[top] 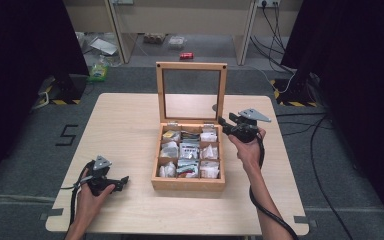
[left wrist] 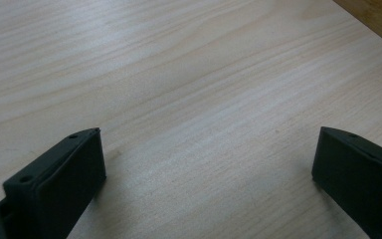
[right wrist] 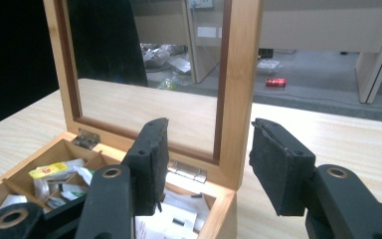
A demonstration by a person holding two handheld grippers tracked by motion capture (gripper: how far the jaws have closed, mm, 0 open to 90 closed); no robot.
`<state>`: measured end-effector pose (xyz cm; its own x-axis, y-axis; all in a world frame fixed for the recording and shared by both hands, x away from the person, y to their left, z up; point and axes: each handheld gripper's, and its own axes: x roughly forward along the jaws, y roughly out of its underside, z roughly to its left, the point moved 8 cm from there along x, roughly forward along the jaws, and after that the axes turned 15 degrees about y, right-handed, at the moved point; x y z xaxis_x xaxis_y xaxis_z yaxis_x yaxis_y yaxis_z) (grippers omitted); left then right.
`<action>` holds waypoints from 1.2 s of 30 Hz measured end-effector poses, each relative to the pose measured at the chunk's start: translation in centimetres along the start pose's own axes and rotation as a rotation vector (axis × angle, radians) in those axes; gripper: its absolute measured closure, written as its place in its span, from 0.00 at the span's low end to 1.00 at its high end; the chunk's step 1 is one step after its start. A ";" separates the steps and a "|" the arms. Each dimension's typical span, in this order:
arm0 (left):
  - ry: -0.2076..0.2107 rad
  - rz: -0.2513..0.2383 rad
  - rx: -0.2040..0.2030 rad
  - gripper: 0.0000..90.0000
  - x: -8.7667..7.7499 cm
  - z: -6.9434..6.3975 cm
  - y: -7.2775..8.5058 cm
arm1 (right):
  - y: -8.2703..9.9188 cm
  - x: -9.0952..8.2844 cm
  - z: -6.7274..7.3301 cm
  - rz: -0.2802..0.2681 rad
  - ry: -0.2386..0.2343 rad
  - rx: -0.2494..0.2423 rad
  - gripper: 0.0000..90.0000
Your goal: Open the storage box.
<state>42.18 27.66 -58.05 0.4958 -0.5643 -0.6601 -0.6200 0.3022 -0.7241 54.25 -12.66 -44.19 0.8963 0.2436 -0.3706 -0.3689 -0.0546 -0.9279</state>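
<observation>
Standing open on the pale wood table (top: 125, 125), a wooden box (top: 188, 183) w/ glass-paned lid (top: 191, 65) is seen in high view, packets in compartments. Left gripper (left wrist: 206, 154): jaws wide apart over bare grain. Right gripper (right wrist: 209, 164): jaws straddle lid's frame edge, apparently not pressing.

- Even overhead light washes the pale table (top: 130, 125); black curtains at far left and right swallow it
- Soft shadows pool under the near jaws on the wood; slight sheen, no hard glare
- All views soft and grainy; the glass lid (right wrist: 149, 74) shows a hazy far background
</observation>
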 end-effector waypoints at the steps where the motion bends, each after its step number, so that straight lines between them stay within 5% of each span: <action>1: 0.000 0.000 0.000 0.00 0.0 0.0 0.0 | 0.1 -0.2 0.2 -0.002 -0.013 -0.002 0.54; 36: -0.001 -0.002 0.001 0.00 0.0 0.0 0.0 | 3.7 -4.3 2.1 0.083 -0.104 -0.037 0.53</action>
<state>42.18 27.64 -58.05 0.4976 -0.5638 -0.6591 -0.6185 0.3021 -0.7254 48.50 -11.87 -45.92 0.8319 0.3353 -0.4422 -0.4300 -0.1144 -0.8956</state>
